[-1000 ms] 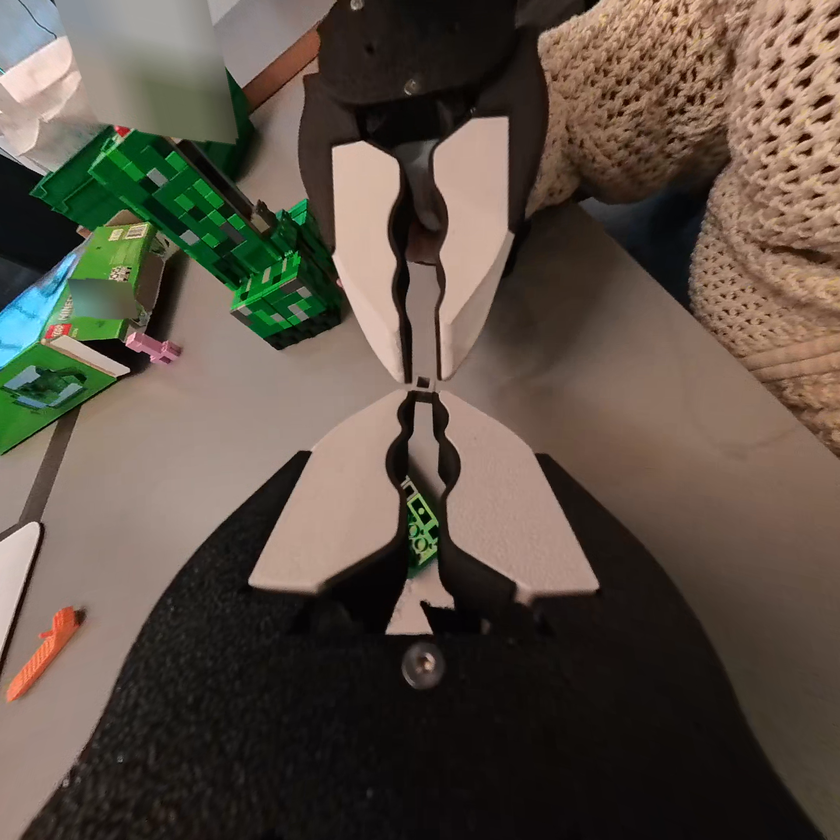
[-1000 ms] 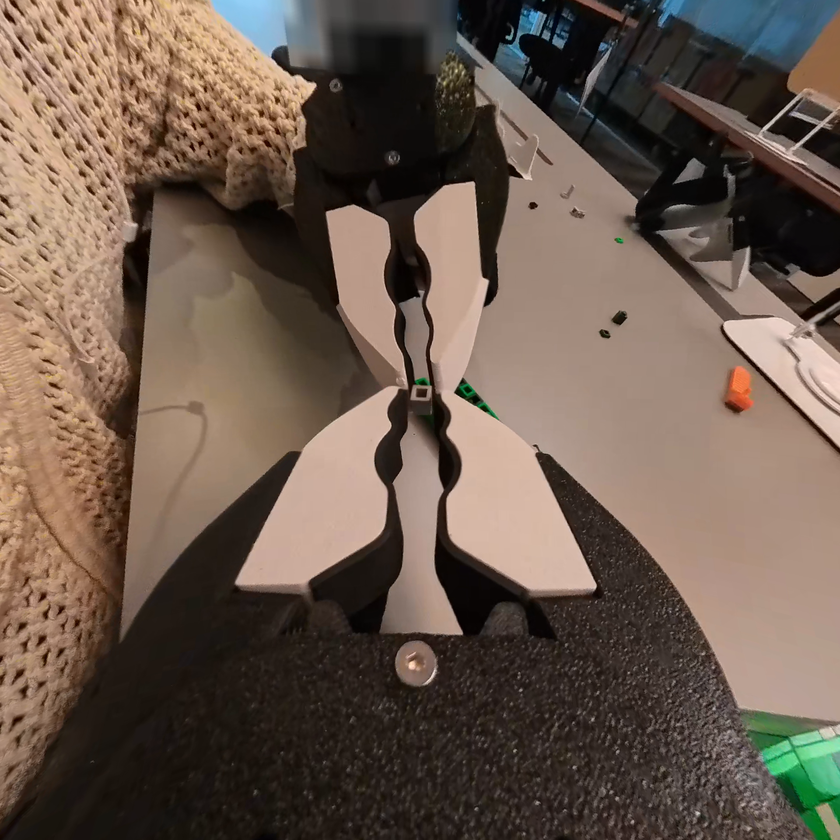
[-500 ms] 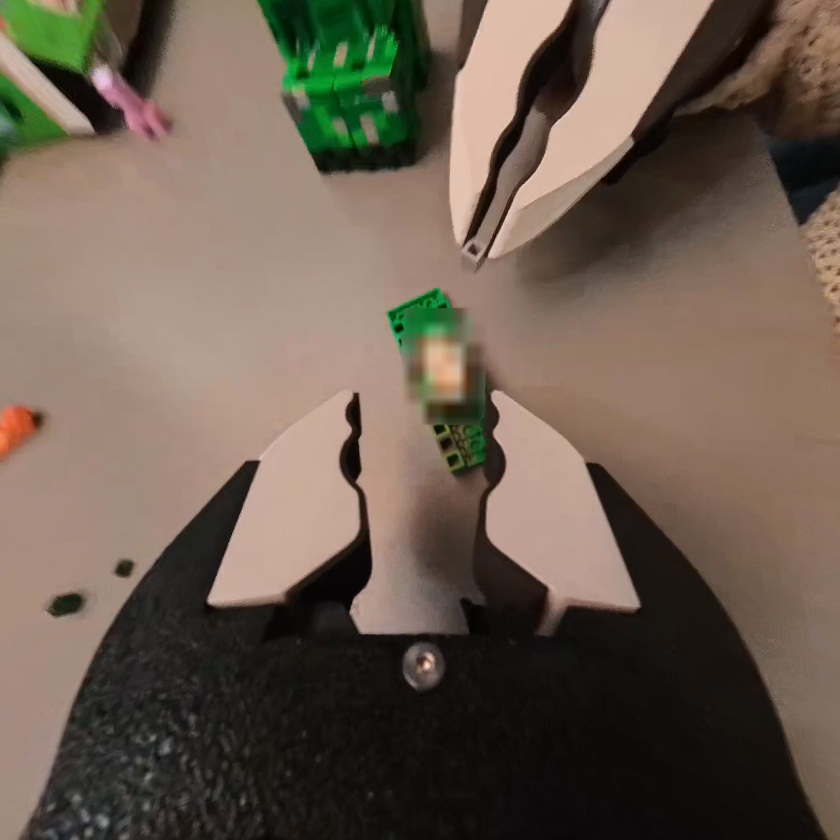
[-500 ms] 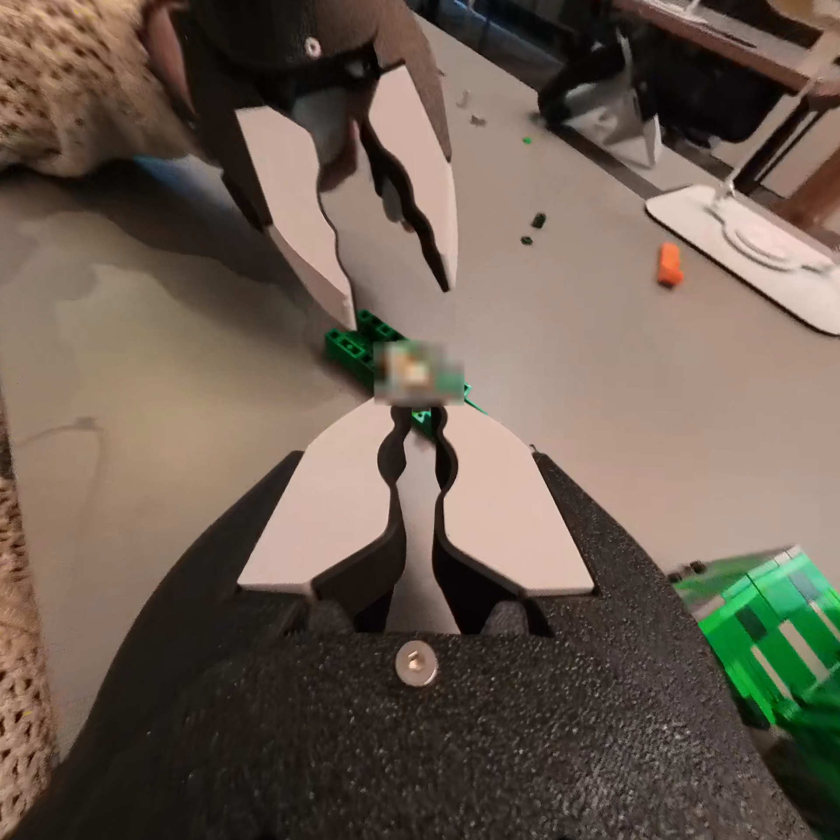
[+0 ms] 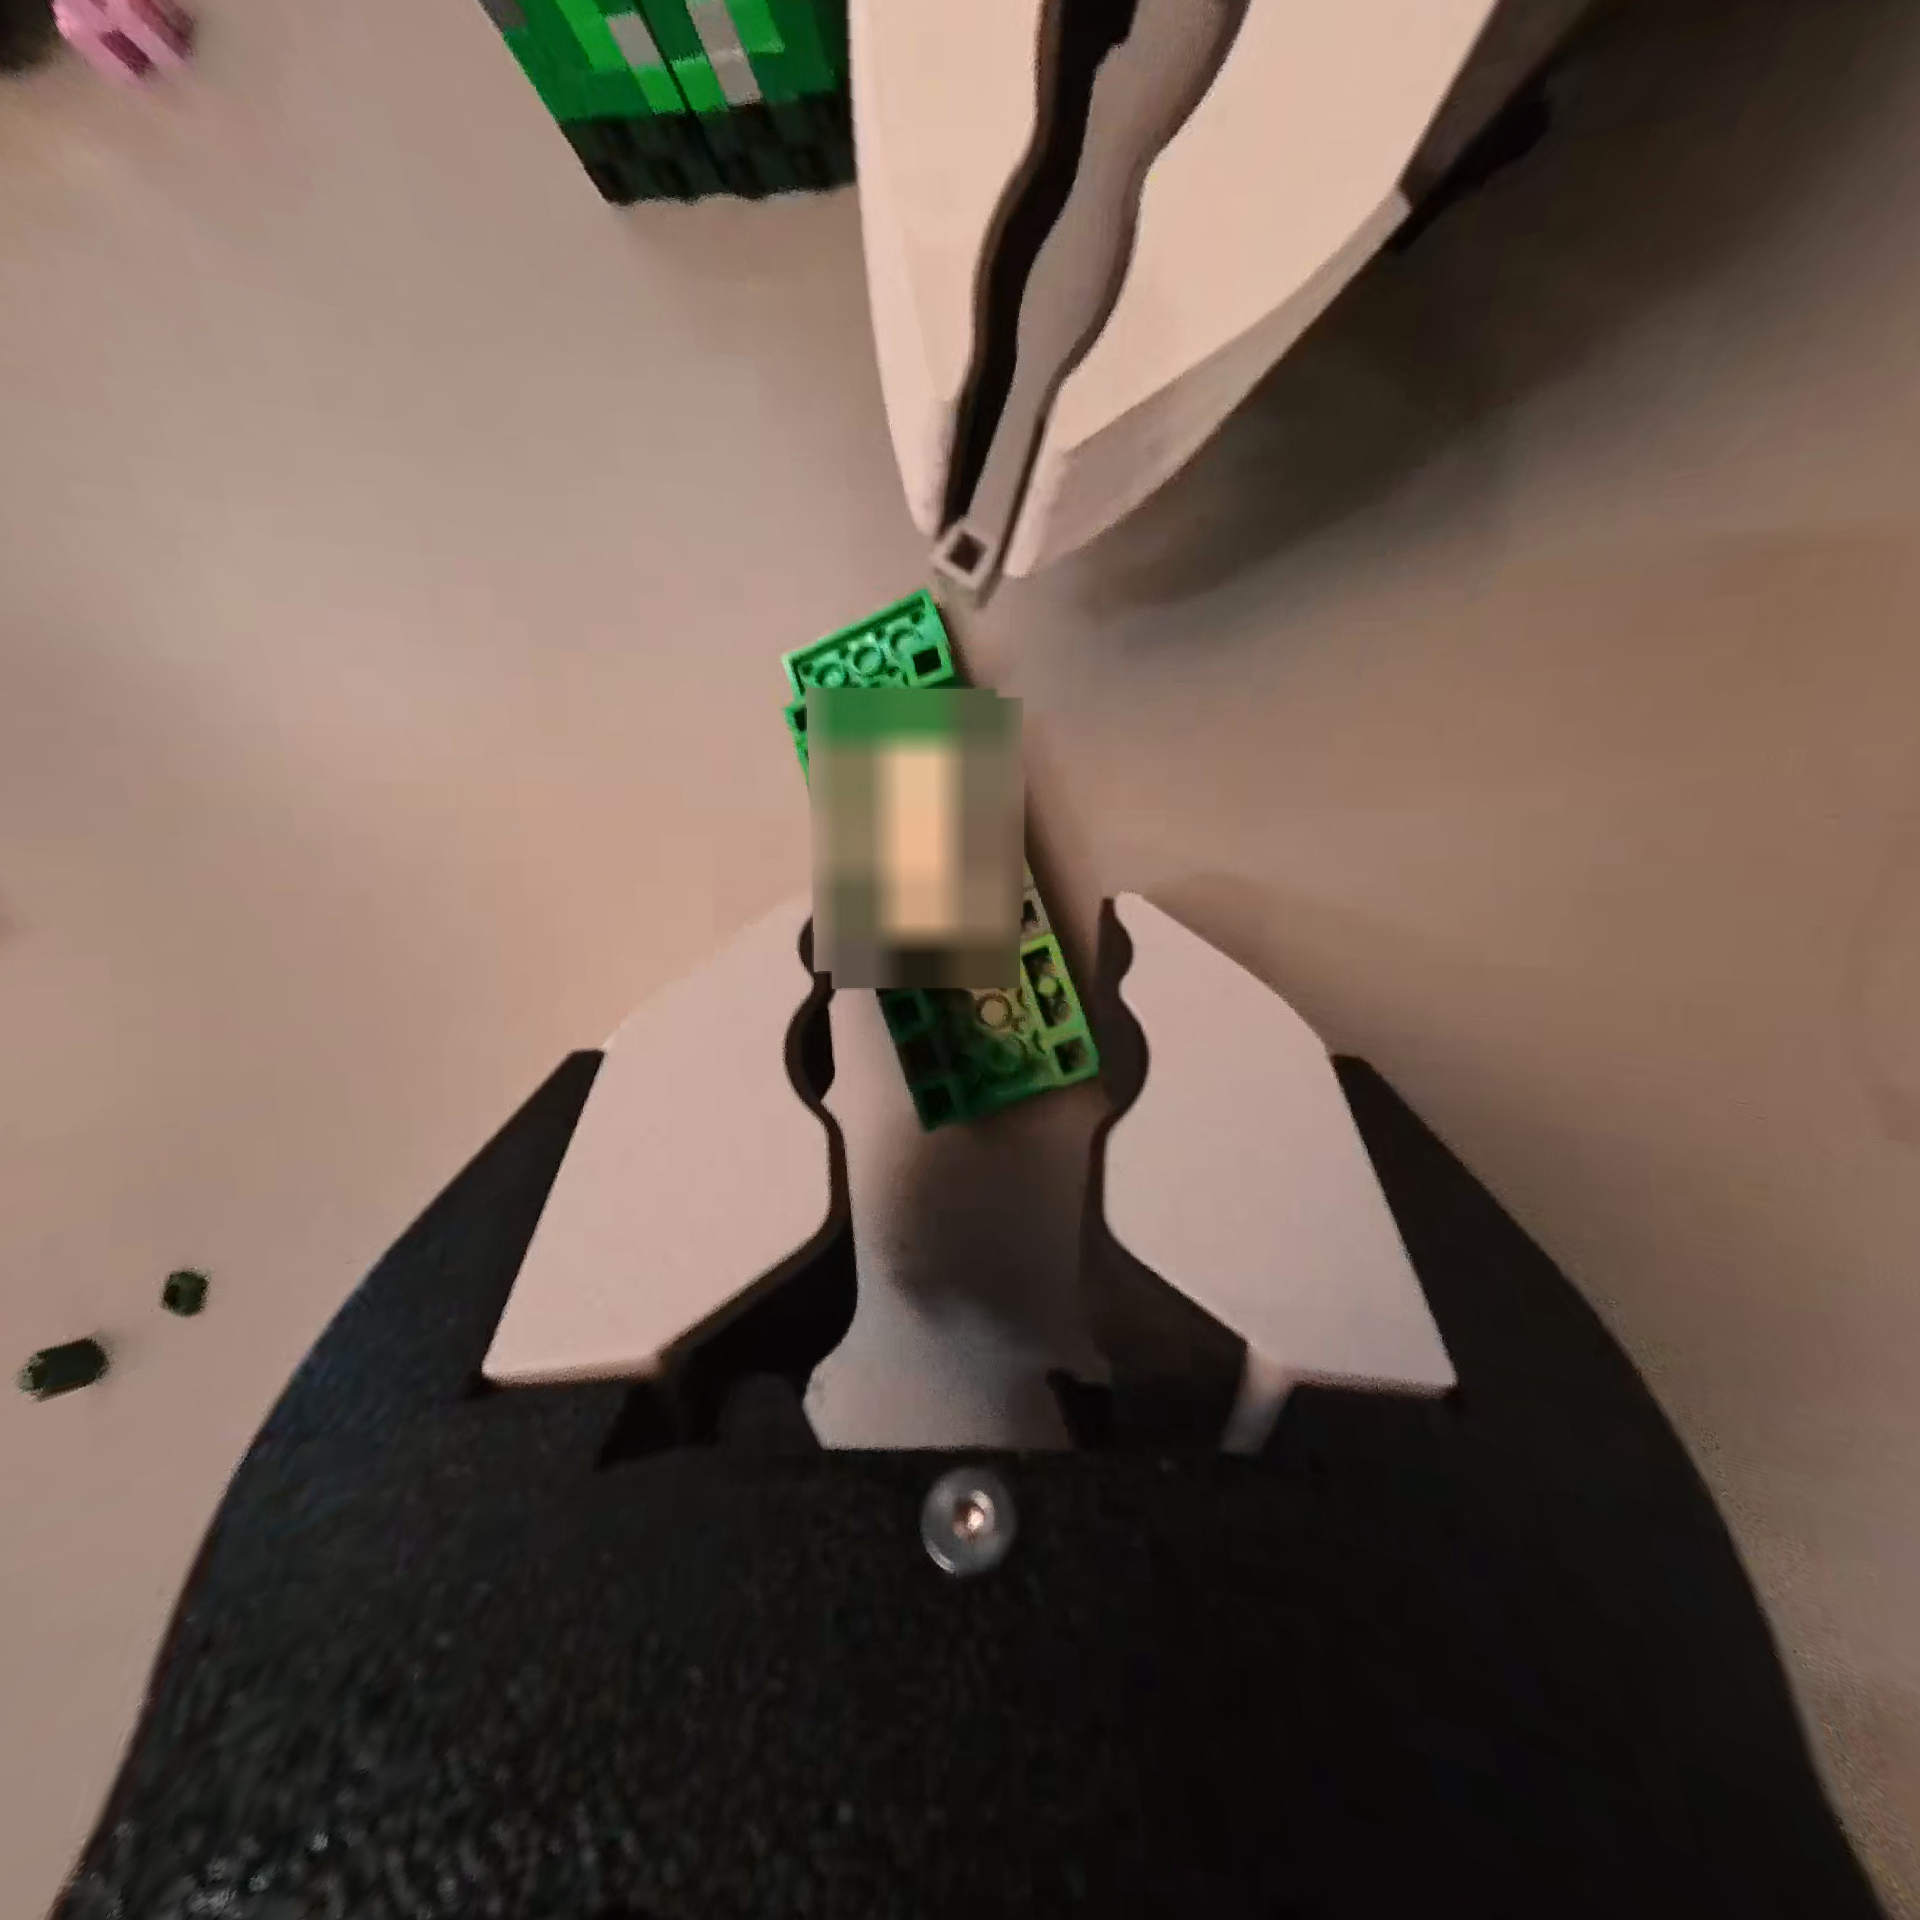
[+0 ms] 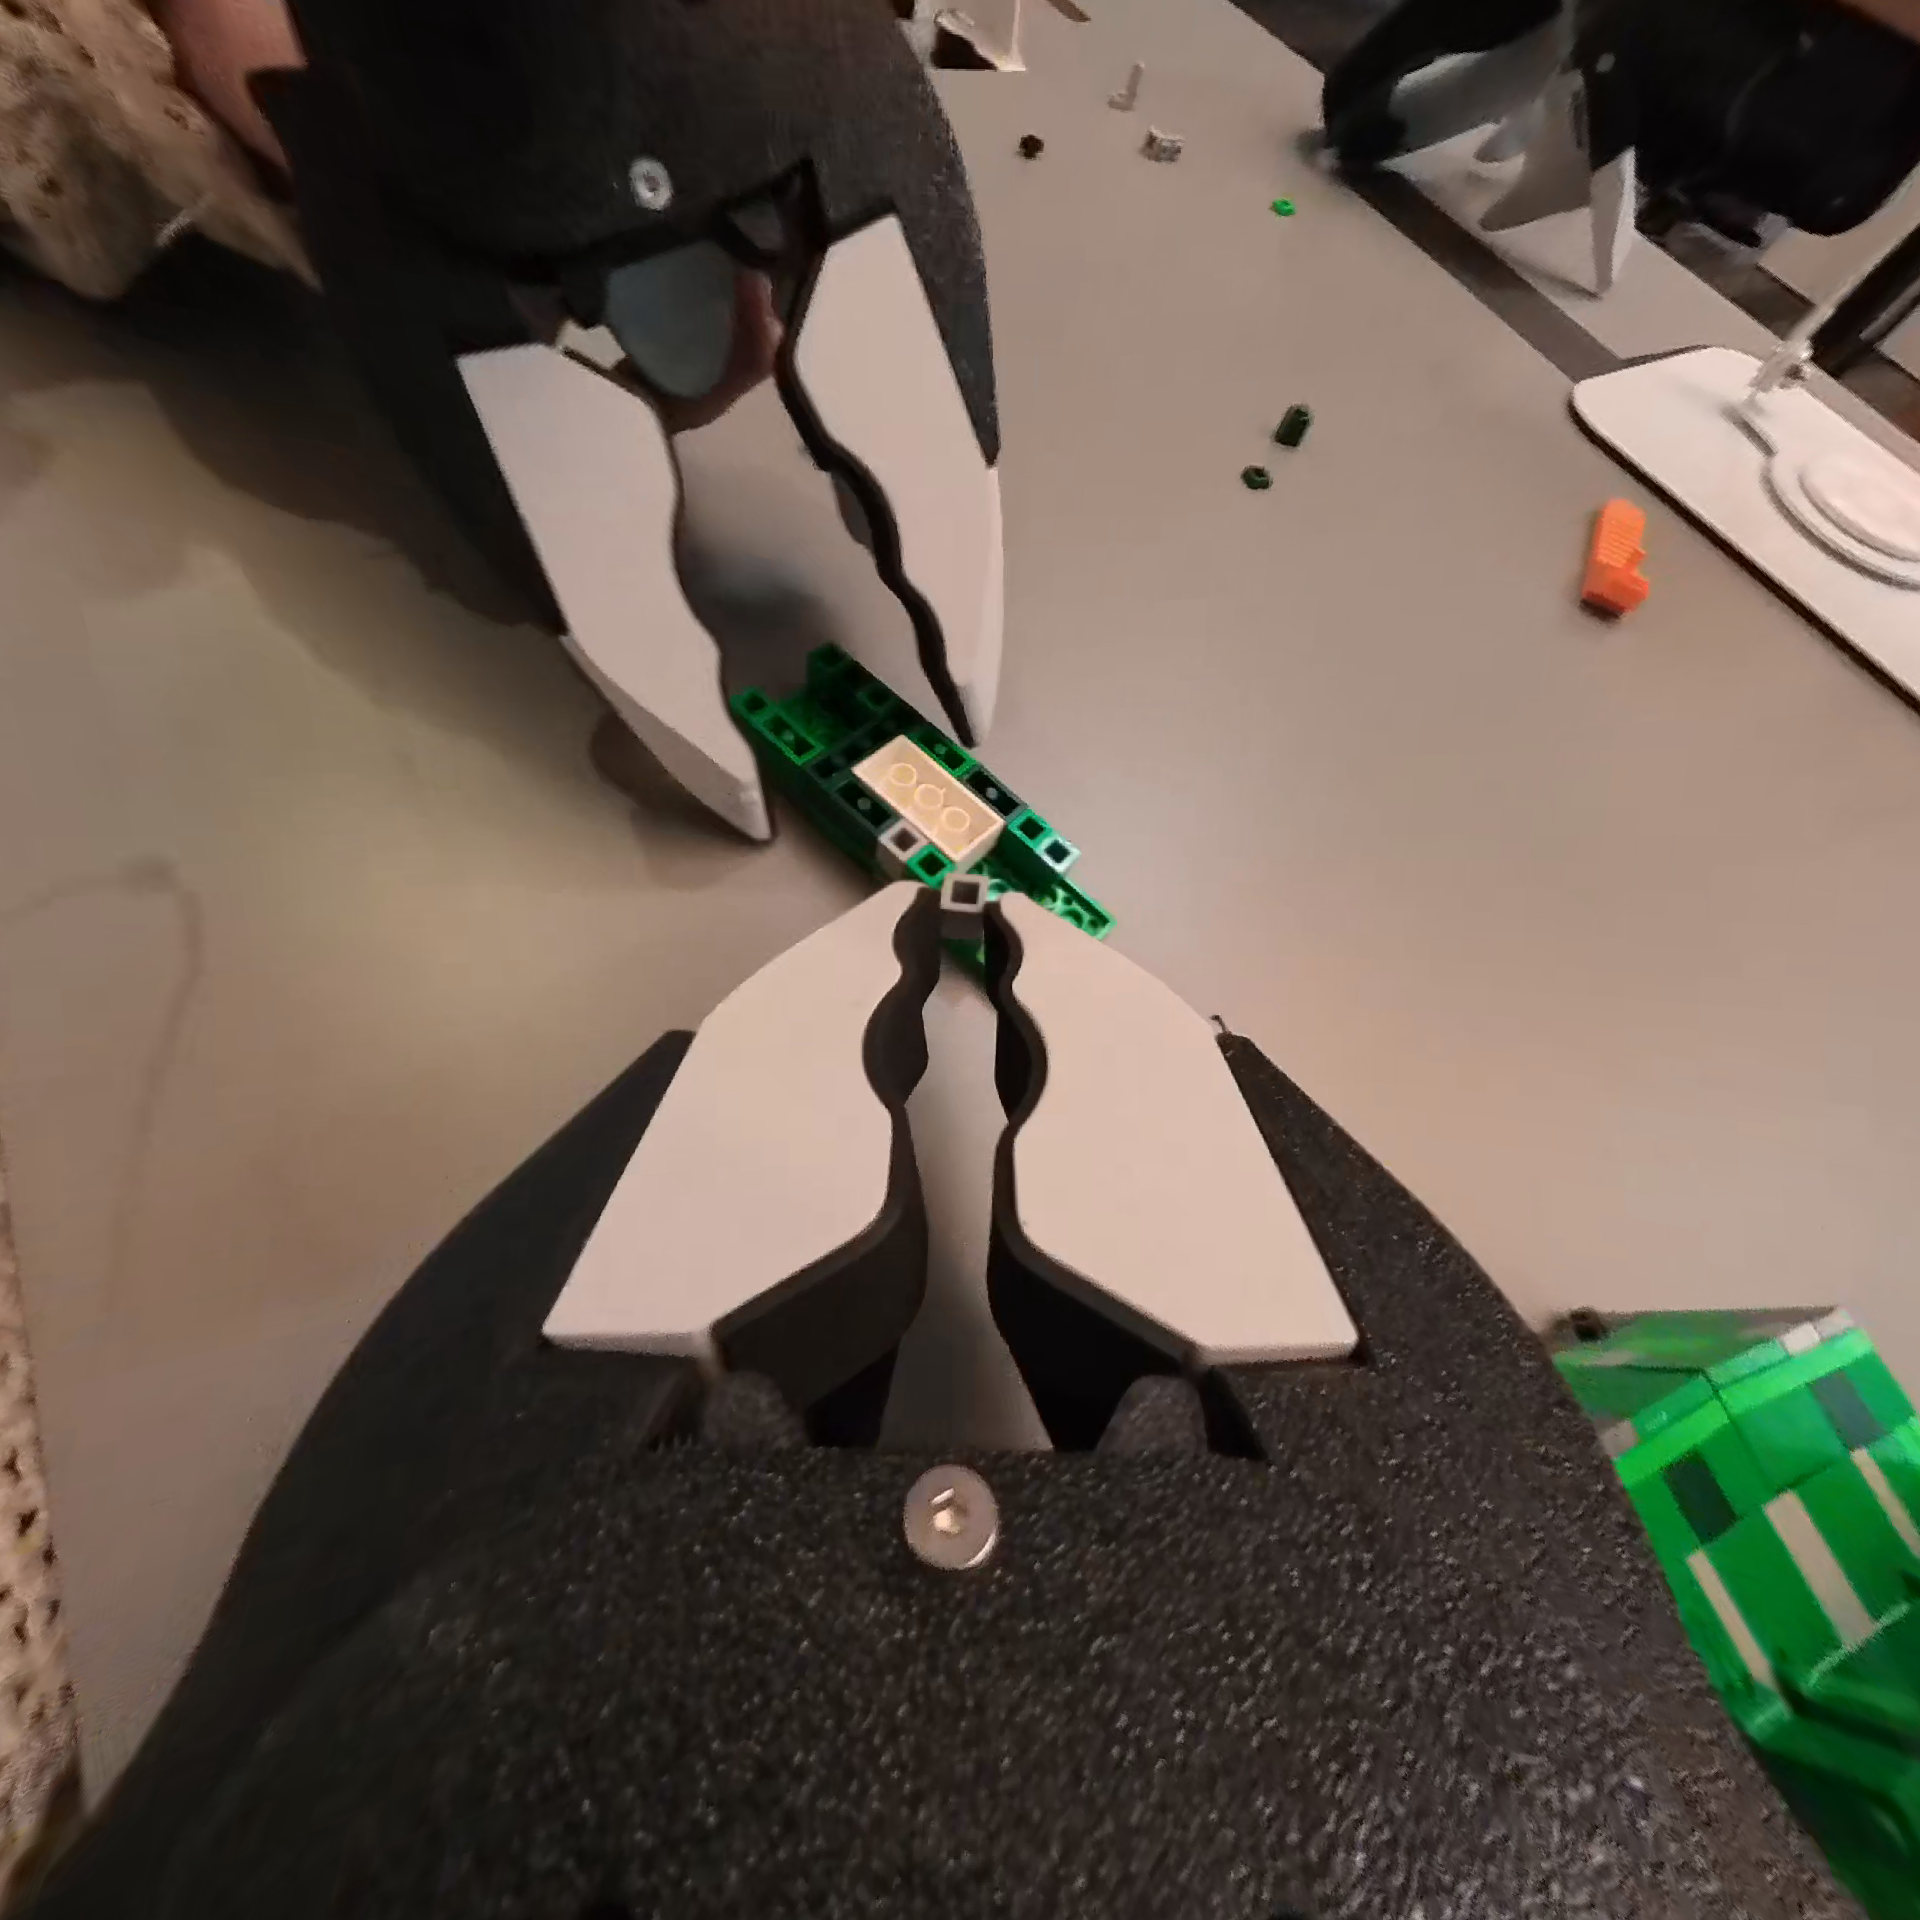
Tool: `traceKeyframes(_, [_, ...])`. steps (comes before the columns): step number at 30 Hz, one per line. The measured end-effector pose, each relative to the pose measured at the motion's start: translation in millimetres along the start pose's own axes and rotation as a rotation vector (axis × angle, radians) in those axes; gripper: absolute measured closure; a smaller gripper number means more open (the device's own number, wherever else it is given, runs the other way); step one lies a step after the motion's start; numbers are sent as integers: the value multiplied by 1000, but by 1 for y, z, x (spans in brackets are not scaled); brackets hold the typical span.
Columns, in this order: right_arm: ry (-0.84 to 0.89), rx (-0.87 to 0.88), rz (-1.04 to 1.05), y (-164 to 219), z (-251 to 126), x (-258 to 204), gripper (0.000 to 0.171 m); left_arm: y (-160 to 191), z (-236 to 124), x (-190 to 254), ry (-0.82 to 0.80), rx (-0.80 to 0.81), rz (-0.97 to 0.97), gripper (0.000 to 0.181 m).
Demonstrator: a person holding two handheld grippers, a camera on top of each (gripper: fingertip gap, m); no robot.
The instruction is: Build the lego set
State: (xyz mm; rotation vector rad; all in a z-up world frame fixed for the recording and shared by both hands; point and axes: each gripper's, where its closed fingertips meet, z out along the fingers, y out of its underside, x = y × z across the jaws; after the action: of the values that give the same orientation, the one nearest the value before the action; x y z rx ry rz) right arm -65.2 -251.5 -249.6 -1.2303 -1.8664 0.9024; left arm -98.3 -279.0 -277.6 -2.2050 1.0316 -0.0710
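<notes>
Left wrist view: your left hand-held gripper [image 5: 961, 914] has let go and now gapes wide over the green brick assembly [image 5: 987, 1049], which has dropped to the tabletop [image 5: 364, 623].

Right wrist view: your right hand-held gripper [image 6: 961, 902] stays pinched on the small grey piece [image 6: 964, 896], just beside the assembly, ready to press on.

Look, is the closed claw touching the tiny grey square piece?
Touching. The right wrist view shows the right claw pinching the grey piece between its tips.
</notes>
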Motion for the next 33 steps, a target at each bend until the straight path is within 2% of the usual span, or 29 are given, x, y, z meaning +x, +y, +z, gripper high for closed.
traceKeyframes(4, [-127,41,-29,-4,-1,-7,163,-3,2,-2,-3,5,36,143])
traceKeyframes(15, [-352,55,-101,-10,13,-26,163,5,-9,8,157,119,148,146])
traceKeyframes(20, [-391,16,-109,-6,18,-25,163,4,-10,9,195,168,127,147])
traceKeyframes(33, [-445,-40,-93,0,17,-28,163,3,-10,9,197,173,122,147])
